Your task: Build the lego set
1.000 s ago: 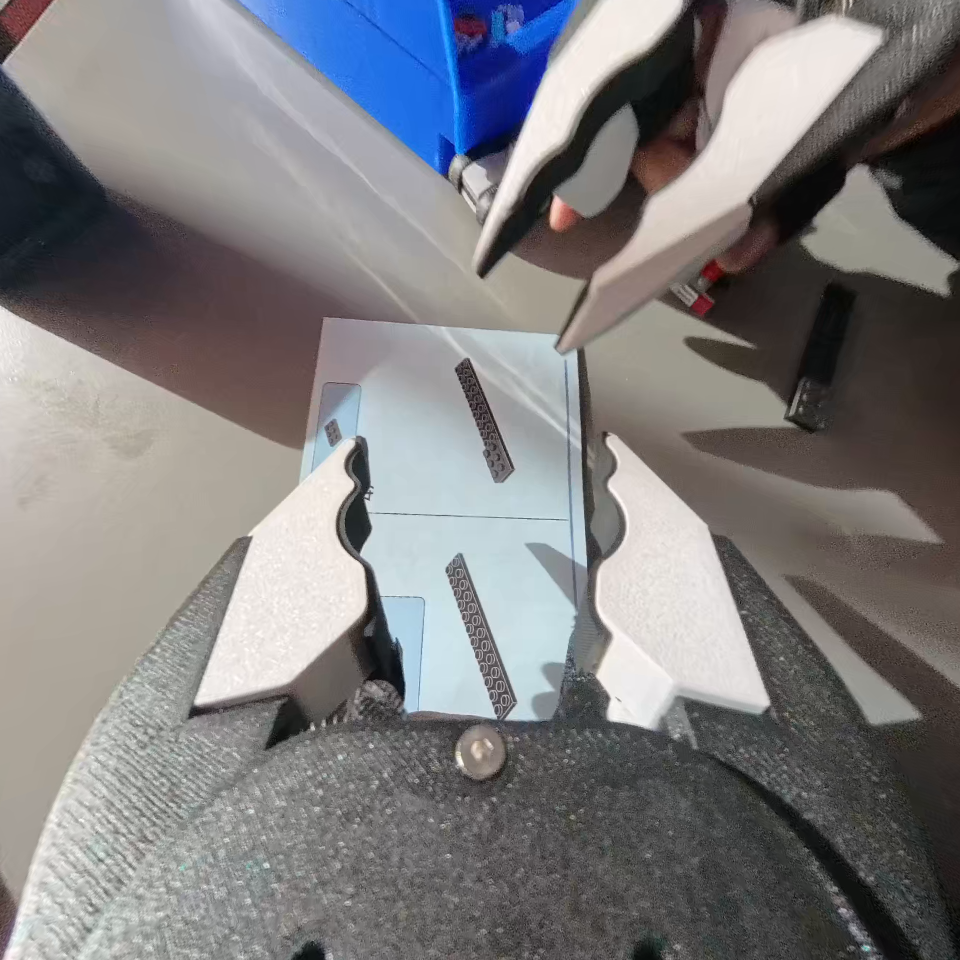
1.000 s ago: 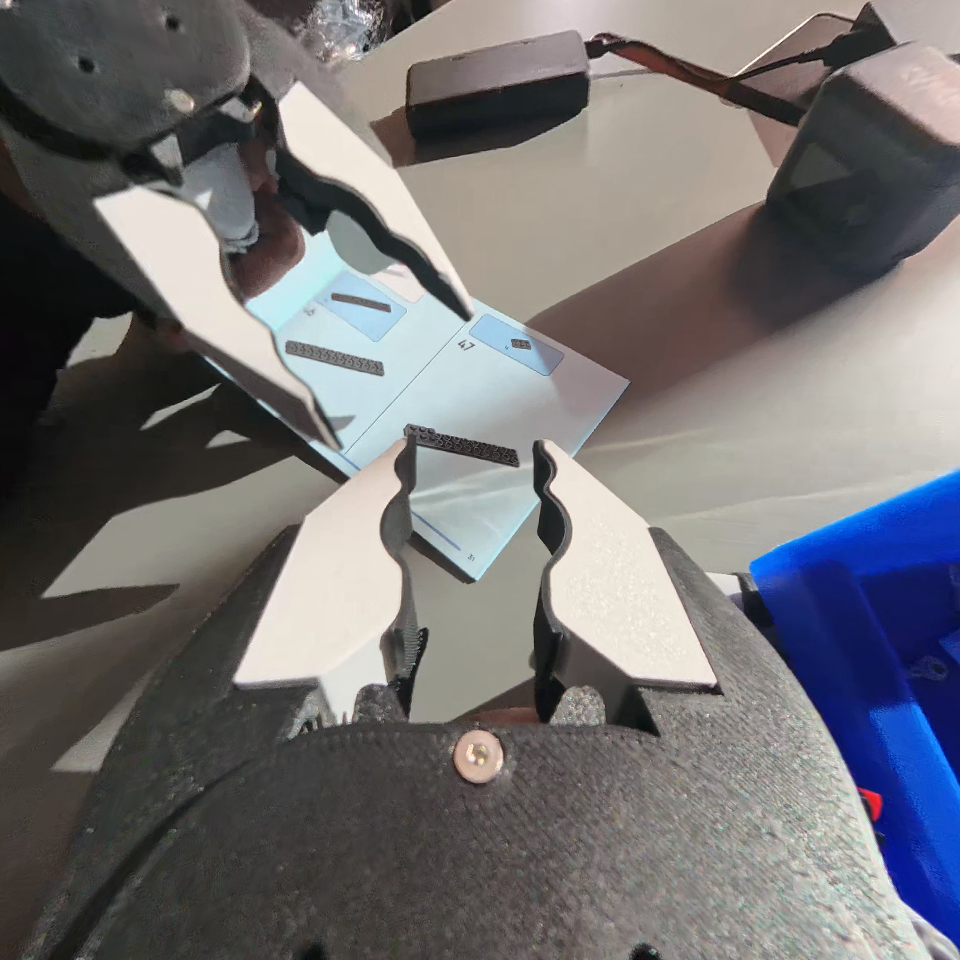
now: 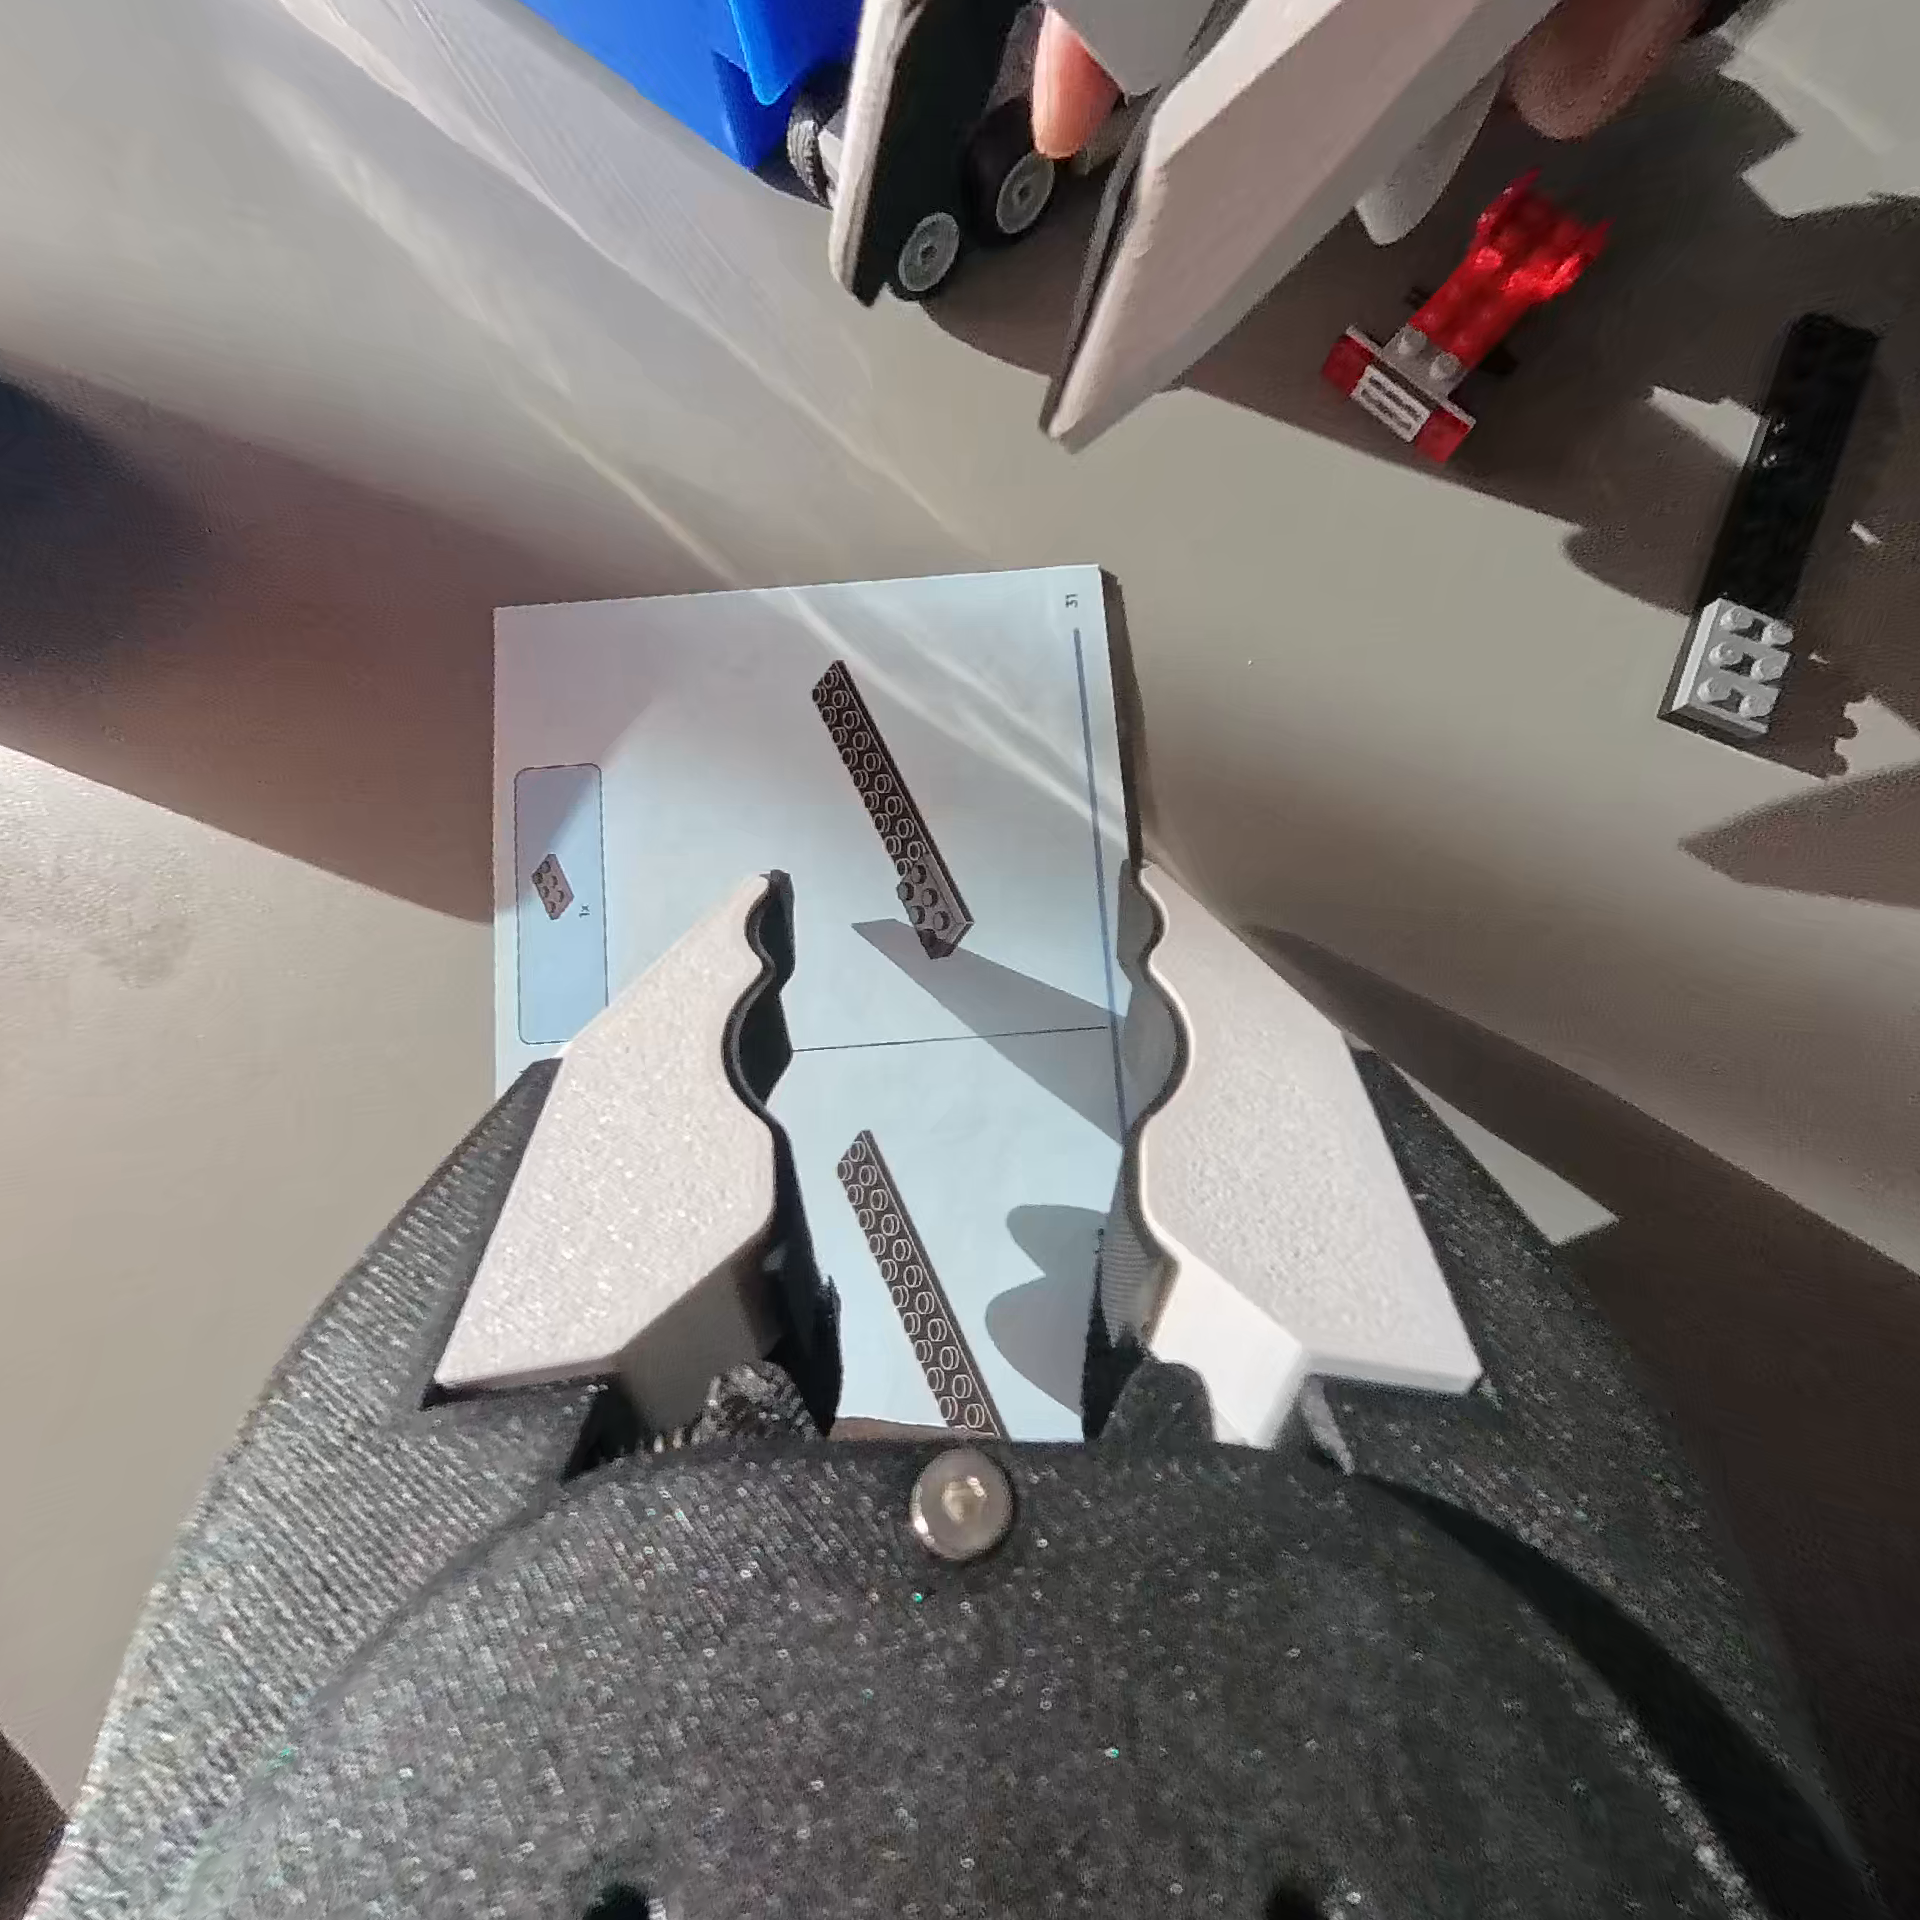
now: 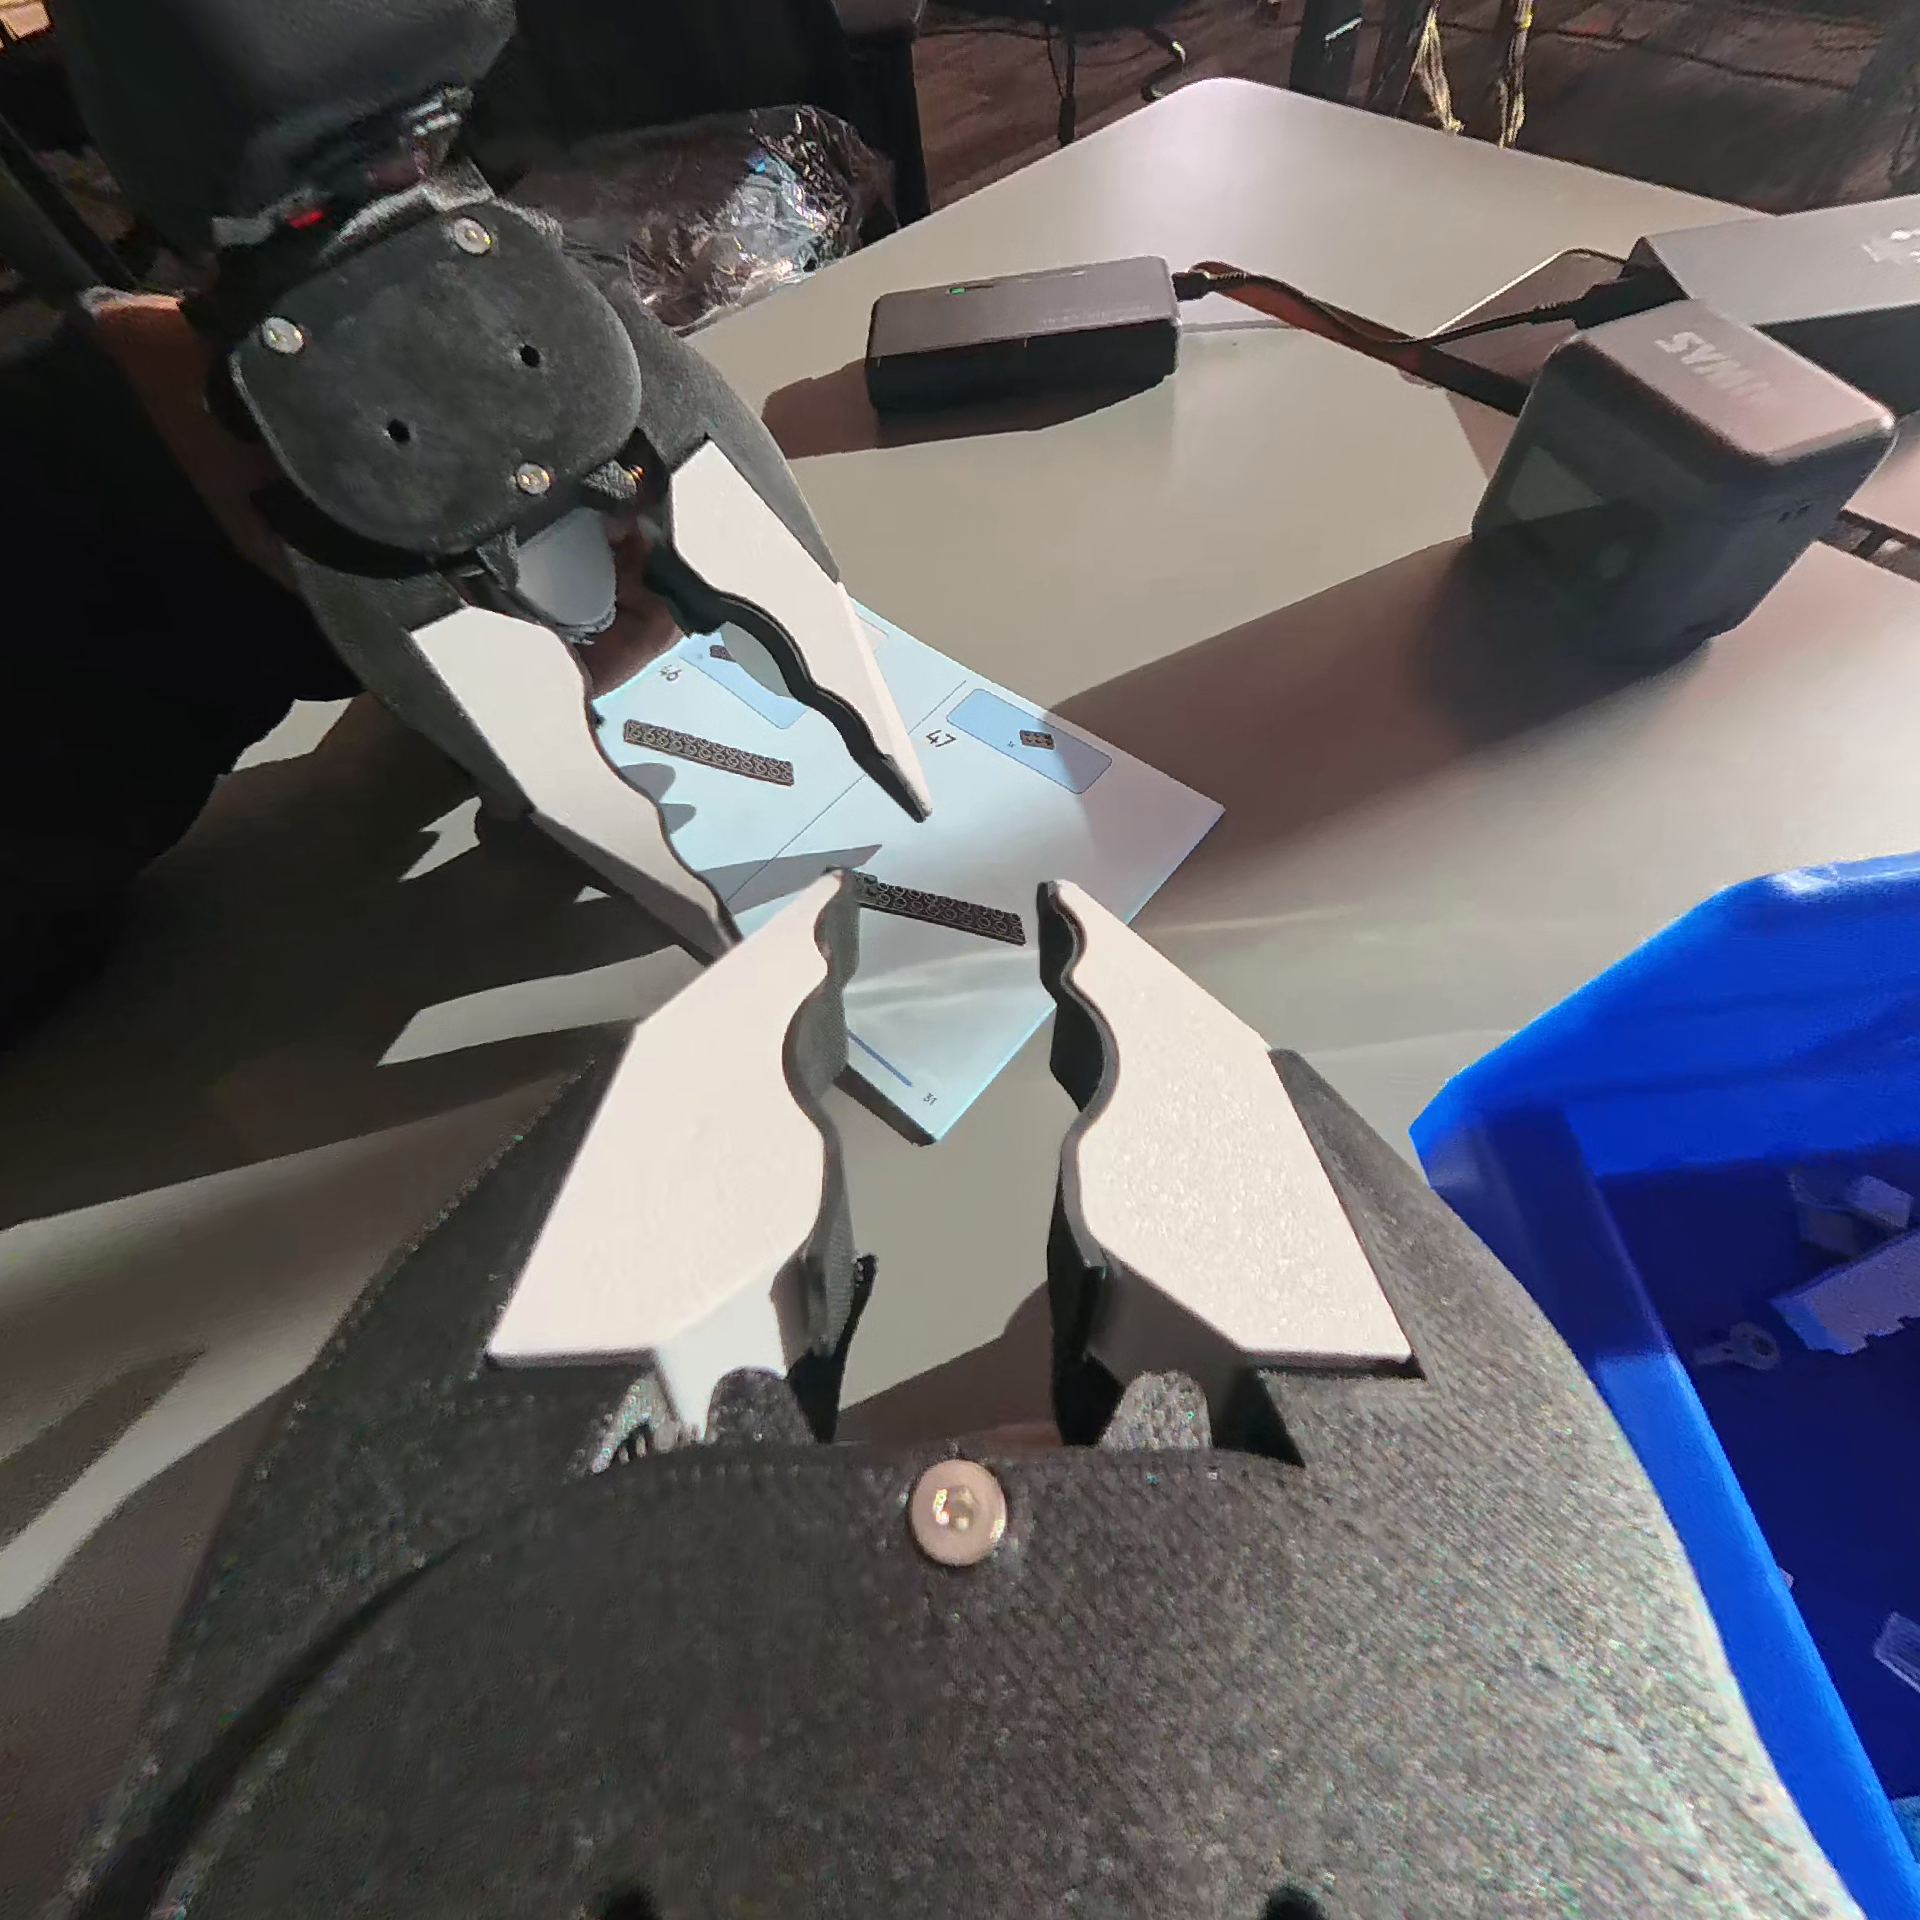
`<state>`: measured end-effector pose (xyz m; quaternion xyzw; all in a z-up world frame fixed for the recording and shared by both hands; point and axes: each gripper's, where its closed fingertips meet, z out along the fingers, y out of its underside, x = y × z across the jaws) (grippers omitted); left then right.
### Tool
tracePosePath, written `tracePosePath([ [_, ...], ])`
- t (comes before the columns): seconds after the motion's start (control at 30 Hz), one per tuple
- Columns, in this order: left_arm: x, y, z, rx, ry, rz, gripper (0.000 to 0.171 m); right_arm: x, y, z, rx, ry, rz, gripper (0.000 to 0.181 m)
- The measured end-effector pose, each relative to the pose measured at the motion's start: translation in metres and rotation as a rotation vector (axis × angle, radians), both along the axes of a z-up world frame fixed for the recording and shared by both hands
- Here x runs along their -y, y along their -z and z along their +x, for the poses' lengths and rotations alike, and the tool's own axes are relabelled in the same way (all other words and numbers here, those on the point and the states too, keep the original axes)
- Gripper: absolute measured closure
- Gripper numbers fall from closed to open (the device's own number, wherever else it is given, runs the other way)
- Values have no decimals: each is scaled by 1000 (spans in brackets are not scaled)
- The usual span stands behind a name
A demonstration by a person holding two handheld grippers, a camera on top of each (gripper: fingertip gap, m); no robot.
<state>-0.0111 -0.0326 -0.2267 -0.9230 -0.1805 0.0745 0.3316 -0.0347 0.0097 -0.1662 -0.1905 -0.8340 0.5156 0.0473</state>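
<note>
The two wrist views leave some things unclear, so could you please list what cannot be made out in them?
- Blue bin, right wrist view: cut off by the frame edge; the loose pieces inside sit in shadow, too dim to identify.
- Instruction booklet, left wrist view: its near part is hidden behind the left gripper.
- Wheeled piece, left wrist view: mostly covered by the right gripper, so its shape is unclear.

The left gripper hangs low with its two grey fingers spread wide and nothing between them. The right gripper faces it from the opposite side, tips close to the left's, its jaws likewise parted and empty. A fingertip of the person's hand shows behind the right gripper's fingers.
</note>
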Motion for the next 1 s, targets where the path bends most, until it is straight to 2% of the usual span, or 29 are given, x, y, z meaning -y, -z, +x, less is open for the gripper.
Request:
tracePosePath([
  [0.13, -3, 5, 6, -4, 32, -43, 96, 0, 0, 0, 2, 1, -3, 145],
  [0.2, -2, 8, 4, -16, 32, -69, 95, 0, 1, 0, 0, 1, 0, 145],
  [0.3, -2, 6, 3, -23, 28, -62, 107, 0, 0, 0, -1, 0, 0, 145],
  [0.43, -2, 5, 6, 3, 34, -35, 115, -1, 1, 0, 2, -1, 4, 145],
  [0.57, -1, 2, 6, 16, 28, -9, 133, -2, 2, -1, 2, 1, 10, 145],
  [0.83, 3, -1, 6, 26, 13, 4, 137, -2, 5, -1, -9, 6, 33, 145],
  [1.0, 5, -4, 5, 21, 5, 13, 137, -6, 21, -1, -73, 6, 162, 145],
])
